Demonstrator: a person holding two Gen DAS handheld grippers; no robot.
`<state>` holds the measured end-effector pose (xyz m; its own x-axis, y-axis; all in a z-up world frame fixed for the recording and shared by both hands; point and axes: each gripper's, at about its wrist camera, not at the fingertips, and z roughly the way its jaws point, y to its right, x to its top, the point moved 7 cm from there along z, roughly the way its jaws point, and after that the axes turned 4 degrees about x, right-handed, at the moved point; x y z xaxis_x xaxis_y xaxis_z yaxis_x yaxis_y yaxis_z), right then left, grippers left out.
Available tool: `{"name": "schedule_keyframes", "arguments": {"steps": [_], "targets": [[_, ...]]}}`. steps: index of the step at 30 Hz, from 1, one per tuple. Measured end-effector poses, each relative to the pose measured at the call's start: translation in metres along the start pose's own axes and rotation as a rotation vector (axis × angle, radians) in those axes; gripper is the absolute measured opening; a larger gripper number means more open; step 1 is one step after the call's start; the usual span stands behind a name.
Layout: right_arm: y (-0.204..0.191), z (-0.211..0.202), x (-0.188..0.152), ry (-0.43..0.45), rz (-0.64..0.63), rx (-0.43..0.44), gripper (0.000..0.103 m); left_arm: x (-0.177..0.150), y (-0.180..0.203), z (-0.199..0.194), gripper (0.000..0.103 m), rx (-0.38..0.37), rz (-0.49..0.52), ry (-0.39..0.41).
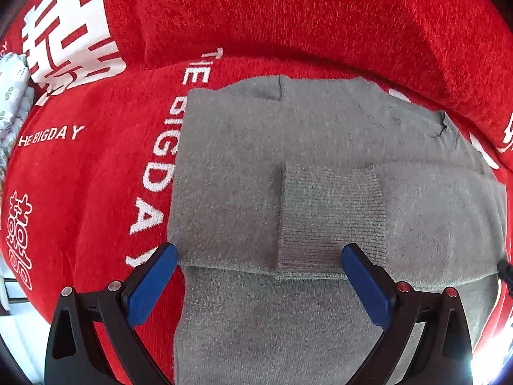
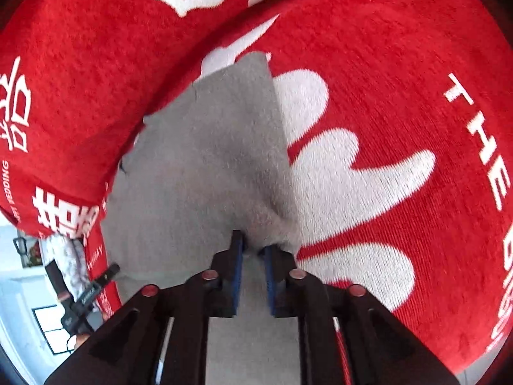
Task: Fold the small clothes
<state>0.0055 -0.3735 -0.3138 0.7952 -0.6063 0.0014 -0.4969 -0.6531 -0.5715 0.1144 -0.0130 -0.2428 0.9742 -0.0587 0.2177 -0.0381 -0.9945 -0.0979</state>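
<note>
A grey knitted garment [image 1: 320, 147] lies partly folded on a red blanket [image 1: 96, 176], a ribbed cuff [image 1: 330, 215] lying on top. My left gripper [image 1: 259, 256] is open, its blue fingers on either side of the folded near edge, holding nothing. In the right wrist view the same grey garment [image 2: 208, 160] lies on the red blanket [image 2: 400, 48]. My right gripper [image 2: 253, 250] is shut on a bunched edge of the garment at its right side.
The red blanket has white lettering [image 1: 154, 173] and large white shapes [image 2: 336, 166]; a raised red fold [image 1: 320, 16] lies behind the garment. A floral cloth [image 1: 9, 96] sits at far left. The left gripper [image 2: 96, 282] shows at lower left in the right wrist view.
</note>
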Motion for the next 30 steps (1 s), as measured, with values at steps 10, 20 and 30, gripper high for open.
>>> {"name": "schedule_keyframes", "arguments": {"steps": [10,20,30], "targets": [[0.008,-0.025,0.066,0.109,-0.021,0.002,0.062,0.005,0.002,0.012,0.103,0.066,0.0,-0.006],[-0.007,0.002,0.096,0.082,-0.259,-0.244,0.008,0.004,0.006,0.013,0.103,0.087,0.019,0.012],[0.01,-0.039,0.047,0.067,0.016,-0.012,0.018,0.01,-0.005,0.003,0.103,0.11,0.041,0.027]]}}
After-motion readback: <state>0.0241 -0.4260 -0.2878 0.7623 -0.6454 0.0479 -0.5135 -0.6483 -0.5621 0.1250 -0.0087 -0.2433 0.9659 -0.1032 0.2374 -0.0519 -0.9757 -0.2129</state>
